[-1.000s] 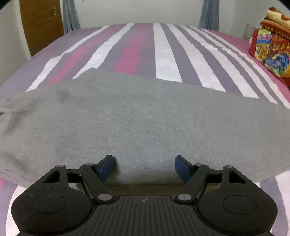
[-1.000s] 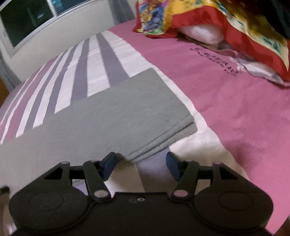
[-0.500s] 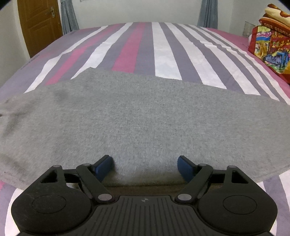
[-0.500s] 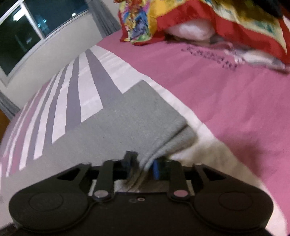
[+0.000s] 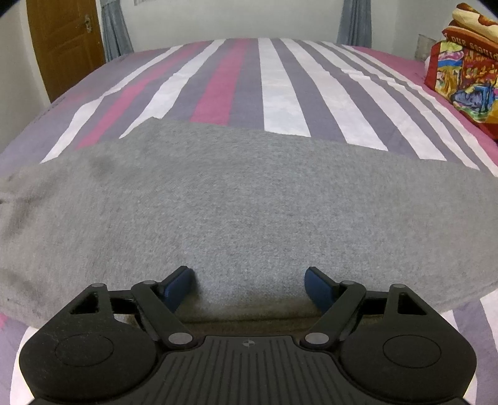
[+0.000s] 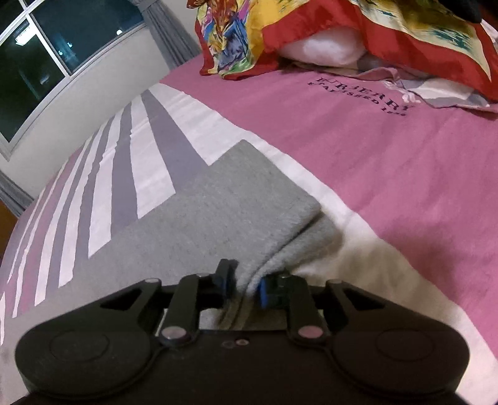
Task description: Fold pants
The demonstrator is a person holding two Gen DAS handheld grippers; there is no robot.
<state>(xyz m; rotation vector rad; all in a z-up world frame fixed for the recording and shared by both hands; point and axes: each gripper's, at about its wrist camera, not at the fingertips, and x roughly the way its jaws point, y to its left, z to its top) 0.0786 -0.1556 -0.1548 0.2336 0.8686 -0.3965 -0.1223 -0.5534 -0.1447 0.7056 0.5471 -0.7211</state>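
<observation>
- Closed in just now: right gripper [image 6: 246,285], with its jaws coming together on the near corner of the grey pants [image 6: 224,199]. Stood wide open over that corner a second ago, with nothing between the jaws.
- Now pinching a bunch of grey cloth between the blue pads [image 6: 263,288]. Pulled up into a little ridge where the pads squeeze.
- Moved in a bit closer to the leg end too, and rolled a little to one side.
- Not moved at all: left gripper [image 5: 249,285]. Same spot as before, jaws wide apart, with one blue pad on each side.
- Holding nothing on that side. Just sitting at the near edge of the pants [image 5: 249,218], with cloth lying flat between the open pads.
- Lying long and flat across the striped bedsheet [image 5: 280,93], close to the near side of the bed. Looks already folded once, leg on leg, since layers show at the leg end.
- Well apart from the pants, up by the head of the bed: bright red and yellow blanket [image 6: 342,28], not in the way.
- So, one end grabbed and ready. Probably next: lift that leg end and carry it over to the other end to fold in half.
- Might slip if only the top layers are caught. Hard to tell from here if all the layers are in the pinch.
</observation>
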